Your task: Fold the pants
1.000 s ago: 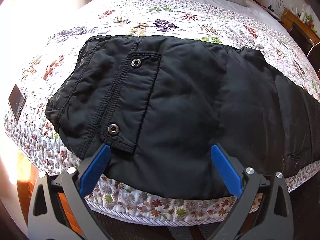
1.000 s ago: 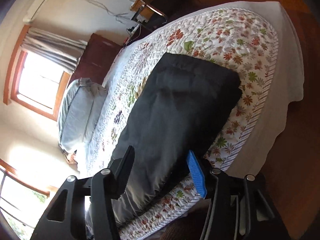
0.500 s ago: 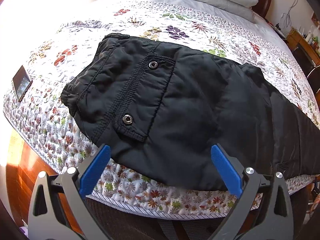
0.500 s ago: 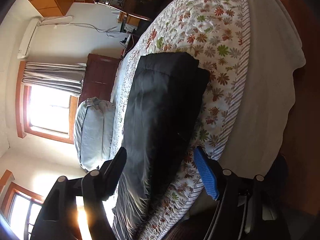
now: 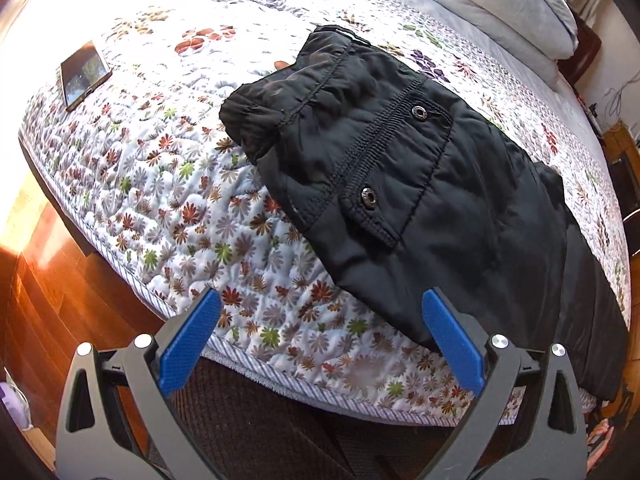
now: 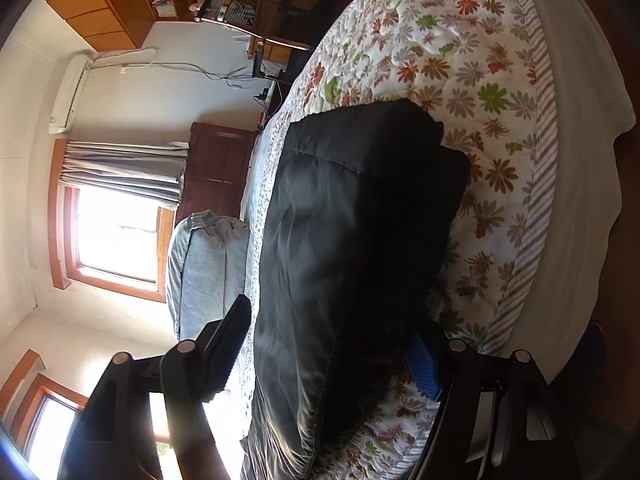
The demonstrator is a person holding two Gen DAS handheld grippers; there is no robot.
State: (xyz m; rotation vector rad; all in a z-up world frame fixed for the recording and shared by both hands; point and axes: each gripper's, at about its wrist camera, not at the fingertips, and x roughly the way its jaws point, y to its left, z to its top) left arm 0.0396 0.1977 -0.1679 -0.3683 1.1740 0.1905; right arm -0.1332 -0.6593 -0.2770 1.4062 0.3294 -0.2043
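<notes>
One pants (image 5: 420, 208), two snaps (image 5: 368, 197), one phone (image 5: 84, 72)

Bed with a floral quilted bedspread (image 5: 168, 184), black padded pants (image 5: 460, 216) laid across it, phone (image 5: 84, 72) near one corner, grey pillows (image 5: 500, 4) at the head

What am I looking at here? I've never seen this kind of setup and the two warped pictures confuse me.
No robot here: a person holds a two-finger gripper in each hand, each with a wide-angle camera looking along its fingers. One picture comes from the left gripper, the other from the right gripper, which is rolled sideways, so the room looks tipped. Black pants lie on a flowered quilt on a bed, with a phone near one corner and a grey pillow at the head. The left gripper is open over the quilt's edge, holding nothing. The right gripper's jaws are closing, with the pants' edge between them but not clamped.
</notes>
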